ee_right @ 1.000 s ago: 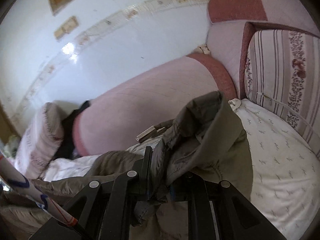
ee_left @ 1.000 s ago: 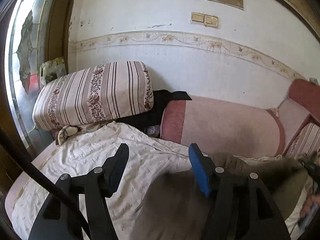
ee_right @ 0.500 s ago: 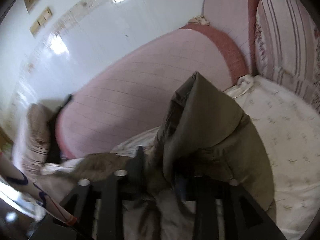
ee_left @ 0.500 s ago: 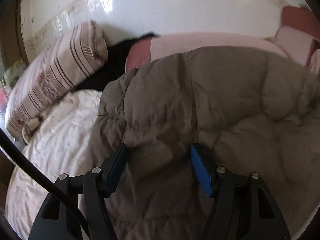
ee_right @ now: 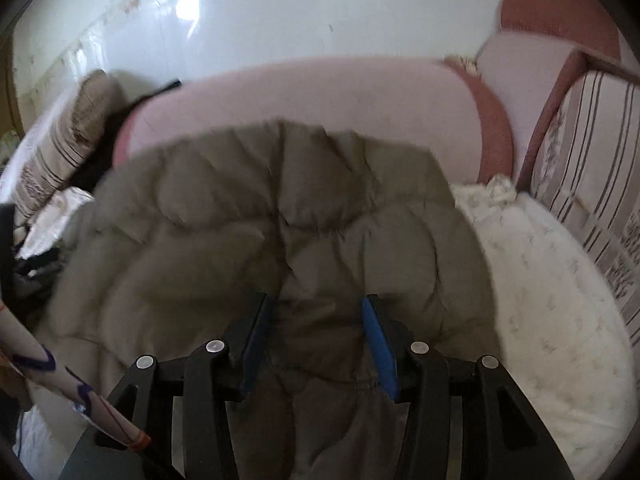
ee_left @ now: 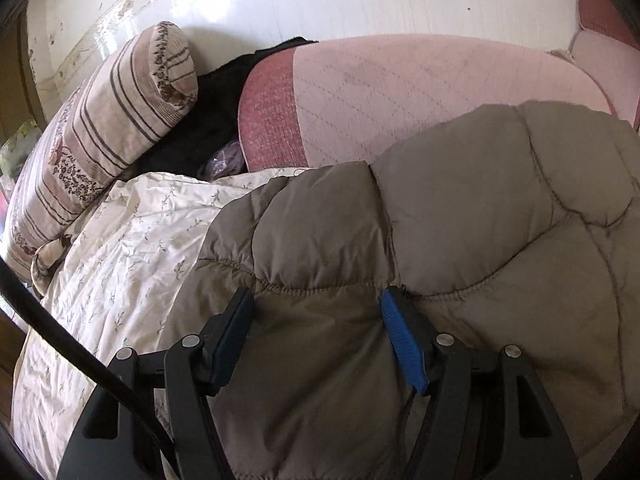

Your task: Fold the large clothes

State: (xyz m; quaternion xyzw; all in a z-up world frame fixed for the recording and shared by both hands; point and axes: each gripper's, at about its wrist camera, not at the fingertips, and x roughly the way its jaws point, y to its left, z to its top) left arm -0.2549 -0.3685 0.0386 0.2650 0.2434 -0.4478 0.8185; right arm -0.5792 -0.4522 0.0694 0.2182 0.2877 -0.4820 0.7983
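- A second ago the right gripper [ee_right: 316, 336] was clamped on a bunched fold of the olive quilted jacket [ee_right: 280, 216]. Its jaws have just been opening and now stand spread, with jacket cloth lying between the pads but not pinched.
- The left gripper [ee_left: 316, 332], which then faced the wall and cushions, now looks down on the jacket. Its jaws are spread too, with fabric between them, unpressed.
- The jacket lies spread, puffy and quilted, on the cream floral sheet [ee_left: 120, 248] of the sofa bed. Its far edge reaches the pink back cushion [ee_left: 400, 92]. A gathered, elastic-like seam runs across it just at the left gripper's fingertips.
- At far left, a striped floral bolster [ee_left: 104, 128] leans against the wall, with dark clothing [ee_left: 208, 120] wedged between it and the pink cushion.
- A black cable [ee_left: 60, 340] crosses the lower left of the left wrist view.
- At right, a second striped cushion [ee_right: 592, 168] stands beside the sheet, near the jacket's right edge.
- The right wrist view is motion-blurred; a white, patterned tube [ee_right: 60, 384] crosses its lower left corner.
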